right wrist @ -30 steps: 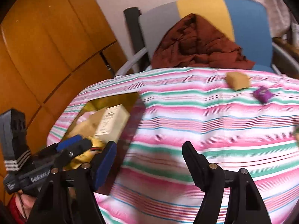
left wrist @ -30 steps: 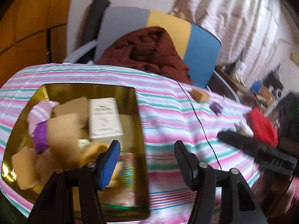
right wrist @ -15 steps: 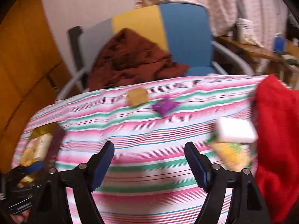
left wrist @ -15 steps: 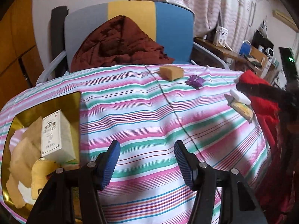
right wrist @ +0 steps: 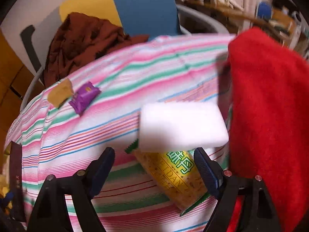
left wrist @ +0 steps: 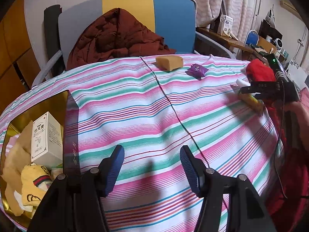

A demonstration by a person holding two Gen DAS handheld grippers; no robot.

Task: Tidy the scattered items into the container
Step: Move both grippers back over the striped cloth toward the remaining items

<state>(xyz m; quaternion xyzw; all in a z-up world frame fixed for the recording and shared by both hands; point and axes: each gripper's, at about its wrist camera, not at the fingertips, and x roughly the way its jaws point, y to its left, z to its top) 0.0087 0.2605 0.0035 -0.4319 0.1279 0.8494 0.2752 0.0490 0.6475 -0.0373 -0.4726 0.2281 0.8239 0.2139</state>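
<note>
Right gripper (right wrist: 152,166): jaws opening, nothing clamped; between them a yellow snack packet (right wrist: 173,176) with green characters and part-legible "EIDAN"; a white block (right wrist: 181,124) just beyond the tips. Left gripper (left wrist: 151,164): jaws apart, empty, over the striped cloth (left wrist: 146,116). Gold container (left wrist: 44,104), left of the left jaws, holds a white box (left wrist: 47,135) with Chinese lettering. Purple sachet (left wrist: 197,71) and tan sponge (left wrist: 170,62) lie far ahead.

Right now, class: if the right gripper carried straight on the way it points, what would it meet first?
Most likely the yellow snack packet lying between the opening, empty jaws of the right gripper, with the white block resting on its far end. Depth is hard to judge.
</note>
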